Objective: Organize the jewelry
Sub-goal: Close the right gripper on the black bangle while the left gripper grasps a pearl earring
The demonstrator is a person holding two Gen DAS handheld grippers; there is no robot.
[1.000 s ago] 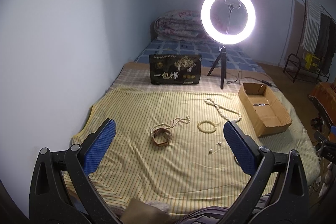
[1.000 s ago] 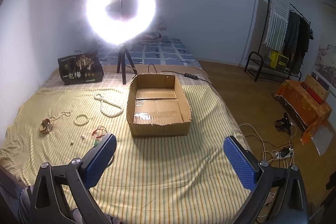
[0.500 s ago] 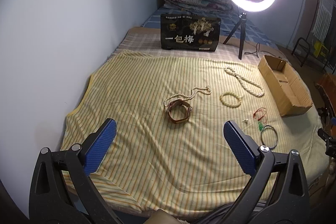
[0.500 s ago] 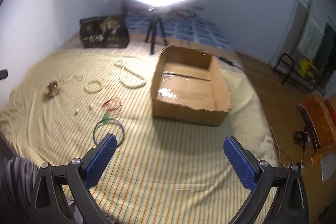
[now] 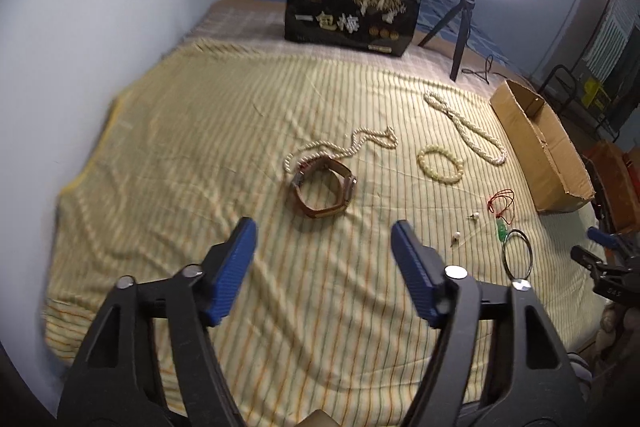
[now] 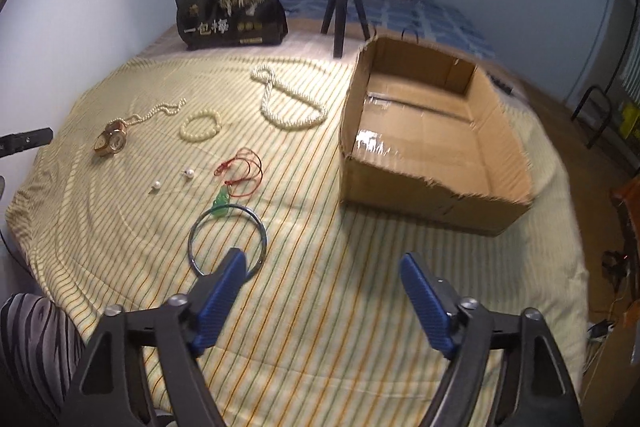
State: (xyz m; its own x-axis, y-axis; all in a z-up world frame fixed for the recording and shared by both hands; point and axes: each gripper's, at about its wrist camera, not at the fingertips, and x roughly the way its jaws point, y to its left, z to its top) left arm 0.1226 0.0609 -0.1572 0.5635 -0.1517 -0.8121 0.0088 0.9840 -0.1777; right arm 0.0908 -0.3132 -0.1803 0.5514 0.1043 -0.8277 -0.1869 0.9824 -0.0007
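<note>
Left gripper [image 5: 322, 241]: narrowed just now, nothing between the jaws, hovering over the sheet [image 5: 200, 155]. Watch [image 5: 325, 187] at 12 o'clock of it, near, on its side, a thin pearl chain [image 5: 340, 147] touching its far edge. Best to come down straight, take only one side of the strap, avoid catching the chain.

Right gripper [image 6: 320, 267]: also narrowed just now, empty. Dark ring [image 6: 228, 243] at 10 o'clock, partly under the left finger; green pendant [image 6: 221, 205] touching its far rim. Better to pinch the ring's near rim. Box [image 6: 432, 131] at 1 o'clock, open, probably the goal. Bracelet [image 6: 201, 125] and thick necklace [image 6: 286, 99] farther, at 11 o'clock.
</note>
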